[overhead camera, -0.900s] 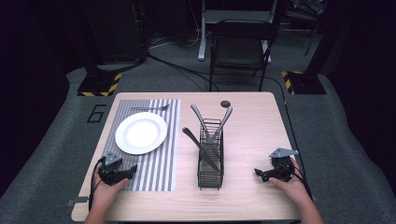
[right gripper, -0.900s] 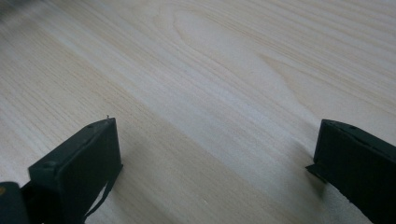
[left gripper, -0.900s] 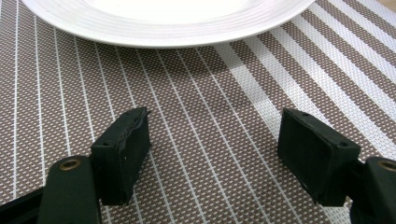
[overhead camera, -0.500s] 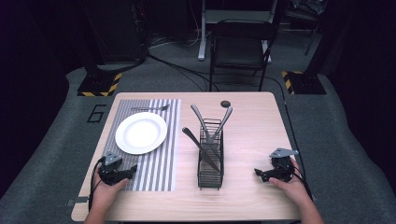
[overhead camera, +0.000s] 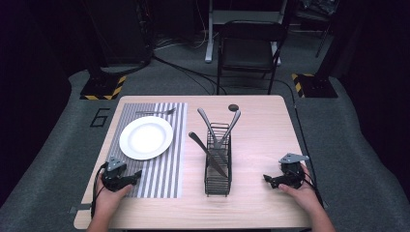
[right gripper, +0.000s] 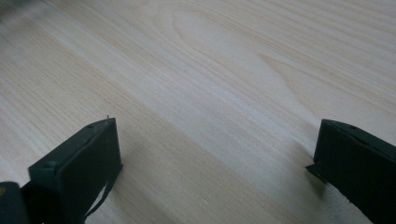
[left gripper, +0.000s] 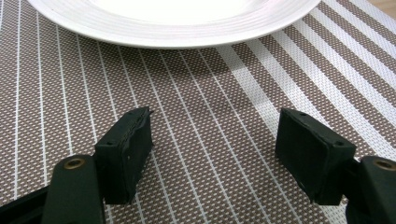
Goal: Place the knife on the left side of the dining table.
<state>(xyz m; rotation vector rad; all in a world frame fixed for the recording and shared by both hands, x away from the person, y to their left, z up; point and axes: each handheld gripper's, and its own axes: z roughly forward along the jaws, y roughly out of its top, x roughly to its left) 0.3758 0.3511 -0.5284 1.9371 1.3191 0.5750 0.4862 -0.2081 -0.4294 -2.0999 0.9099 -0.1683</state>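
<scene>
Pale wooden table (overhead camera: pixel 261 140) is carrying every piece in the same spot as a moment ago, so nothing is underway yet. Left gripper (left gripper: pixel 212 140) is resting, jaws spread and empty, on the brown striped woven placemat (overhead camera: pixel 167 159) just beside the round white plate (overhead camera: pixel 146 137), itself empty. Centre, the black wire caddy (overhead camera: pixel 218 166) is holding three grey metal utensils (overhead camera: pixel 216 133). Right gripper (right gripper: pixel 212 158) is lying spread over bare wood.

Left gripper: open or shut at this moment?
Open. The left gripper has its two black jaws spread wide, with bare striped placemat between them and nothing held; the white plate lies just ahead.
</scene>
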